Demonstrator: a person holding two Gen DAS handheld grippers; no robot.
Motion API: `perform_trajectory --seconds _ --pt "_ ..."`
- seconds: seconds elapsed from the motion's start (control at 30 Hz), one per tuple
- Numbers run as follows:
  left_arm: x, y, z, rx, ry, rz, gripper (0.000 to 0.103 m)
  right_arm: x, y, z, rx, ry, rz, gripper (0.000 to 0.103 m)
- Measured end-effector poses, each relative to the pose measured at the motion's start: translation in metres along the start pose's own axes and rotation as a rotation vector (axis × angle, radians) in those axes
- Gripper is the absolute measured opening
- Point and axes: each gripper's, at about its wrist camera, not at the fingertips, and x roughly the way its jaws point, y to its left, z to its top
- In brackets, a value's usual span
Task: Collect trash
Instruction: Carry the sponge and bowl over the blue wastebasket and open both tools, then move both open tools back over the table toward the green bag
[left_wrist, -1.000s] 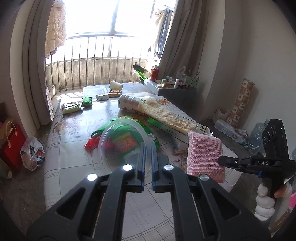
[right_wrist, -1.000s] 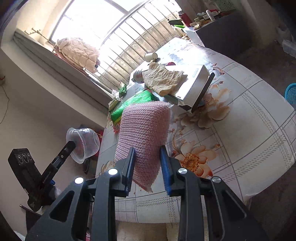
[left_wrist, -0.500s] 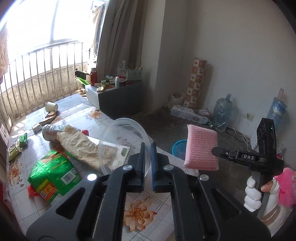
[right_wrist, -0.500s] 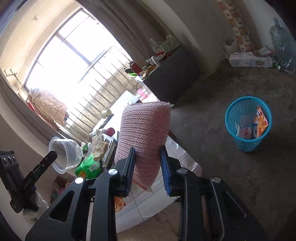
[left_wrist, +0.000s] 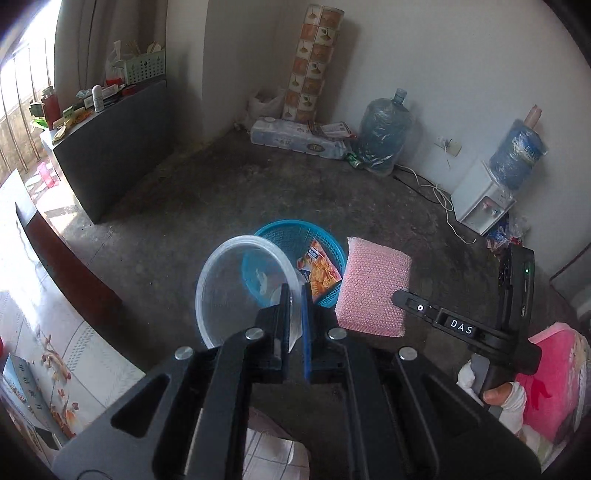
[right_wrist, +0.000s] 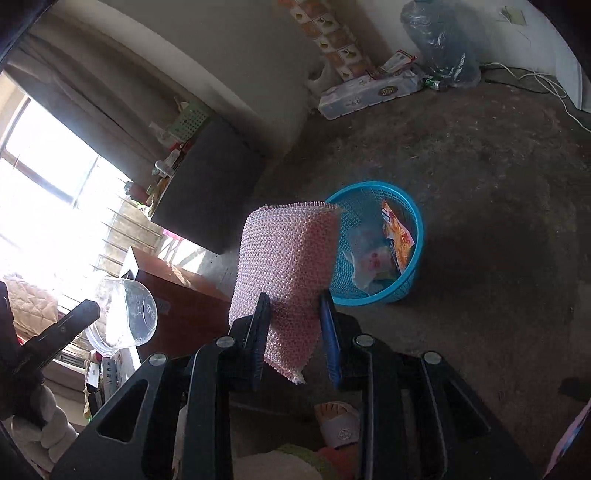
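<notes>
Carry-to-bin step, both loads in the air.

Left gripper (left_wrist: 293, 314): jaws nearly together, clamped on the rim of a clear plastic bowl (left_wrist: 245, 291). The bowl stands up ahead of the jaws and to their left, mouth toward the camera.

Right gripper (right_wrist: 293, 332): jaws pinching the lower end of a pink scrub sponge (right_wrist: 288, 266), which rises straight ahead of them.

Blue trash basket (right_wrist: 415, 236) sits on the concrete floor (left_wrist: 184, 206), beyond and below both jaw pairs, well apart from them. It already holds a snack wrapper (right_wrist: 397, 236) and clear plastic.

Judgement: neither item is over the basket mouth yet. Next move calls for bringing each jaw pair forward and down above the rim, then parting the jaws. The bowl is wide and may catch the rim.
</notes>
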Motion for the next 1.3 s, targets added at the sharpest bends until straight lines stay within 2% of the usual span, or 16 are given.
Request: perform_trajectory --seconds 0.13,0.2,0.23,0.27,0.3,0.4,0.47,0.53,0.63,0.77,0.87,0.97,1.07,1.17,1.3 --pt "0.072 -0.015 0.030 0.015 0.080 -0.009 0.004 0.050 -0.025 0.025 0.061 0.038 -0.055 0.028" --pt "0.105 -0.017 0.043 -0.001 0.091 -0.015 0.012 0.076 -0.039 0.040 0.105 0.050 -0.066 0.032" --pt "0.119 -0.016 0.048 -0.014 0.096 -0.013 0.037 0.089 -0.044 0.047 0.118 0.047 -0.081 0.036" --pt "0.130 -0.013 0.051 -0.032 0.093 0.001 0.060 0.103 -0.050 0.052 0.123 0.054 -0.090 0.049" --pt "0.138 -0.010 0.052 -0.049 0.083 0.015 0.062 0.116 -0.056 0.057 0.132 0.064 -0.096 0.054" --pt "0.151 0.001 0.049 -0.100 0.099 0.010 0.062 0.142 -0.072 0.057 0.163 0.094 -0.146 0.054" --pt "0.148 0.010 0.042 -0.123 0.102 -0.005 0.062 0.144 -0.077 0.048 0.187 0.101 -0.134 0.054" --pt "0.140 0.015 0.034 -0.118 0.103 0.013 0.062 0.138 -0.078 0.037 0.185 0.101 -0.124 0.054" --pt "0.114 0.022 0.027 -0.134 0.073 0.010 0.062 0.119 -0.076 0.020 0.181 0.093 -0.115 0.054" --pt "0.059 0.027 0.007 -0.165 0.033 -0.036 0.064 0.084 -0.072 0.004 0.184 0.080 -0.058 0.054" --pt "0.011 0.030 -0.019 -0.154 0.020 -0.054 0.065 0.052 -0.061 -0.005 0.166 0.069 0.000 0.056" --pt "-0.046 0.038 -0.054 -0.148 -0.033 -0.023 0.066 0.022 -0.043 -0.014 0.120 0.055 0.045 0.060" --pt "-0.109 0.050 -0.092 -0.152 -0.125 0.024 0.069 -0.001 -0.017 -0.023 0.052 0.064 0.087 0.061" --pt "-0.168 0.066 -0.135 -0.177 -0.235 0.125 0.072 -0.019 0.019 -0.035 -0.046 0.083 0.133 0.063" --pt "-0.235 0.099 -0.203 -0.303 -0.347 0.266 0.074 -0.040 0.083 -0.057 -0.224 0.100 0.218 0.066"
